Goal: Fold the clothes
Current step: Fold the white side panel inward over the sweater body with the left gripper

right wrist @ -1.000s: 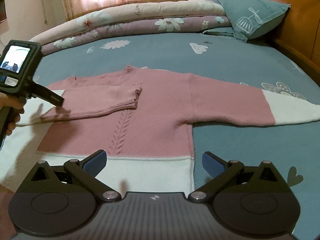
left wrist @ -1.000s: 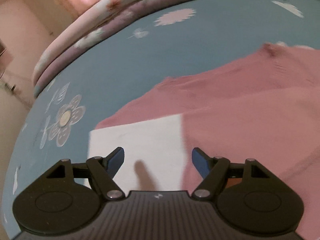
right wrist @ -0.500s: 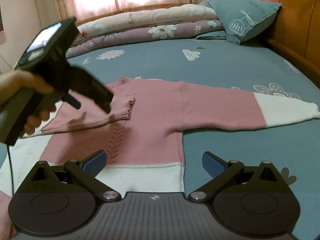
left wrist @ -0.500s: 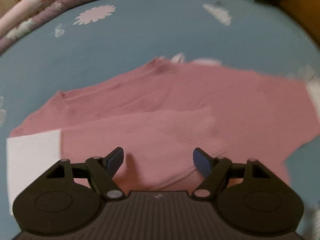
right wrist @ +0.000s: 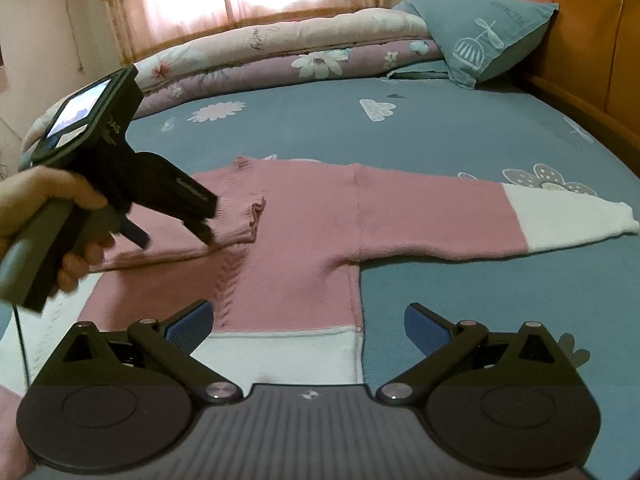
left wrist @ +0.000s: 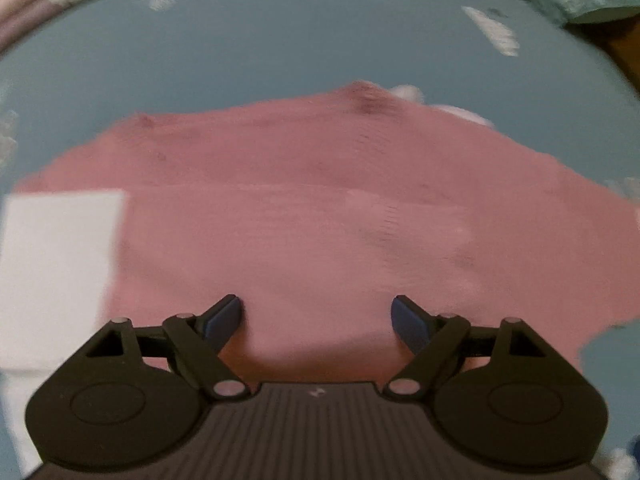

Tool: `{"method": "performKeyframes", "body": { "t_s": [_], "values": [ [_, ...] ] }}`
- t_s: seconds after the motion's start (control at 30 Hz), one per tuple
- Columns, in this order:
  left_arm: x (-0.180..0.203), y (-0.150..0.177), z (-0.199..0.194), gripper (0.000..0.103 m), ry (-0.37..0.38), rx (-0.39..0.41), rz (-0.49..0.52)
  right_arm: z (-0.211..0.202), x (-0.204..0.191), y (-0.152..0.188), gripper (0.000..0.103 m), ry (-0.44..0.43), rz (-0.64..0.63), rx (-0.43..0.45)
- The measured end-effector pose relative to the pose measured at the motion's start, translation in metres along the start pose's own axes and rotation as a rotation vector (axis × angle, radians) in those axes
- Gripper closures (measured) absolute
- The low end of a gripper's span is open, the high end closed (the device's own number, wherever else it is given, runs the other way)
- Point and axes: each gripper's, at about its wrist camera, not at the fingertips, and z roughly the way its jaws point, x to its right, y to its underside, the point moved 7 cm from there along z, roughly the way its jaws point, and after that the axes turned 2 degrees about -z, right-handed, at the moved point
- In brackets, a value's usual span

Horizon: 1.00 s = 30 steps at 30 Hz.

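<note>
Sleeve: we see the sweater's (right wrist: 304, 248) unfolded sleeve (right wrist: 460, 220) stretching rightward, nearer our right hand-held gripper (right wrist: 306, 322) (spread, empty).
Left hand-held gripper (left wrist: 316, 318): just opened wider, nothing between.

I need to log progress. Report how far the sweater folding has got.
Done: one sleeve lies folded across the chest of the pink sweater. In hand: nothing; the left gripper is open, its jaws having just been opening, and the right gripper is open. Left: the outstretched sleeve and the body.
</note>
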Motion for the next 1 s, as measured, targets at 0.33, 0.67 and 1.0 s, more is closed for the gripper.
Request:
{"method": "performKeyframes", "body": {
  "t_s": [0.33,0.67,1.0],
  "values": [
    [-0.028,-0.001,-0.039,0.018,0.178,0.083,-0.093,-0.003,0.001,-0.001,0.0,-0.006,0.009,0.007],
    [-0.038,0.046,-0.039,0.016,0.282,0.051,-0.116,0.003,0.0,0.001,0.0,0.005,0.0,-0.009],
    [-0.076,0.078,-0.065,0.012,0.269,0.091,-0.198,0.004,0.001,-0.002,0.0,-0.036,0.045,-0.008]
  ]
}}
